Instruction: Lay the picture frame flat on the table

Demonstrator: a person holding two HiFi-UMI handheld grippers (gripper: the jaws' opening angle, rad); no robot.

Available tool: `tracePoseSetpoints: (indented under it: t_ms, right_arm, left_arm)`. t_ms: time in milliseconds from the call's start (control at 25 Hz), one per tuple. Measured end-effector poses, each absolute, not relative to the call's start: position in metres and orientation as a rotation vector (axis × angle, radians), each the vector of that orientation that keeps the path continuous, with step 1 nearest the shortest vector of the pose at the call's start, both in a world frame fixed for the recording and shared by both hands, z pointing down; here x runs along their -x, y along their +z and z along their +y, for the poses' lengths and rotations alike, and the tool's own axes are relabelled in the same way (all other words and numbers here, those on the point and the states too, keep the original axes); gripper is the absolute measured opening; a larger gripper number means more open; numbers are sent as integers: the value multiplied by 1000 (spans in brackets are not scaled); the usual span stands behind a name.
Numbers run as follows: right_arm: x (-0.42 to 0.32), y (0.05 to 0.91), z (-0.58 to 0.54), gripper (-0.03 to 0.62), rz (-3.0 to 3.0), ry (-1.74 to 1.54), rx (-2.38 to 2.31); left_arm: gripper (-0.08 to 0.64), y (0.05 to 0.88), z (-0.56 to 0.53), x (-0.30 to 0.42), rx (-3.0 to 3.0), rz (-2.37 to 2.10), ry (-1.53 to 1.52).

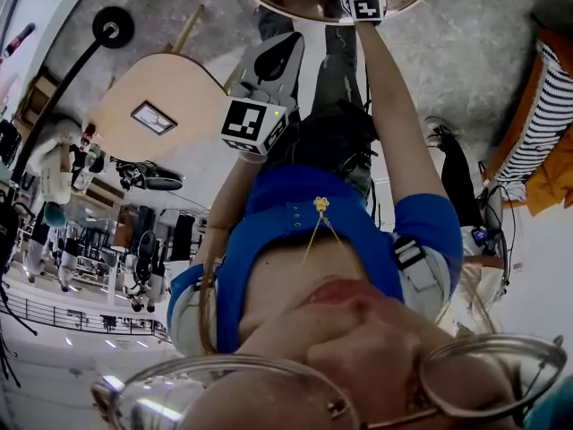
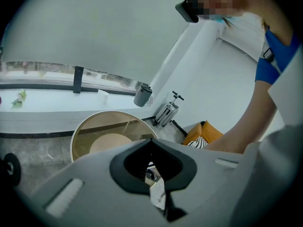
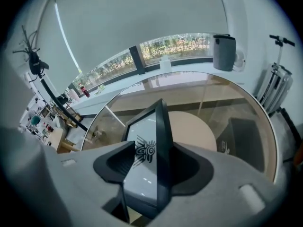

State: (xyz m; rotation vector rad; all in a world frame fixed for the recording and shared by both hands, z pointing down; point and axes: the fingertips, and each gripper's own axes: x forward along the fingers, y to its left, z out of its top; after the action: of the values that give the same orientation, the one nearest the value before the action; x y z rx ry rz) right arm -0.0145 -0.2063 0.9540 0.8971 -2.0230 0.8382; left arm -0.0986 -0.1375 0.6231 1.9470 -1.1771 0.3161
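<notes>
The picture frame (image 3: 144, 170) stands up on its edge between the spread jaws of the right gripper (image 3: 154, 145). The pads do not squeeze it. It is not lying flat. Its long side runs from 6 o'clock up to 12 o'clock. Its thin black edge points at the camera. Its white face, with a black sun drawing on it, looks toward 9 o'clock. The bottom of the frame is hidden behind the gripper. The frame is over the round glass table (image 3: 222, 96), on the side nearest the camera. Under the glass, just past the frame at 1 o'clock, is a round tan disc (image 3: 196, 126). Farther off, a grey bin (image 3: 224, 51) sits on the window ledge at 1 o'clock. A folded scooter (image 3: 279, 79) leans at 3 o'clock. The left gripper (image 2: 151, 143) has its jaws pressed together with nothing in them. It is held off to one side of the table, and in its own view the table shows at 9 o'clock. The person's arm (image 2: 251, 122) reaches across at 3 o'clock.
</notes>
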Motion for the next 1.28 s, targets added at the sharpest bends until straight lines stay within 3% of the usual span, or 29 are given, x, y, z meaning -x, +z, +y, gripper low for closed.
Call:
tracePoseSetpoints:
  t_ms: [960,1280]
  right_arm:
    - [2,945,-212,261,-1962,839,-860]
    - [2,904,-199,220,-2012,794,-752]
  left_arm:
    - [-2,616,-151,103,-1952,-1195,300]
    - [-2,590,-154,92,-1994,-1215,299]
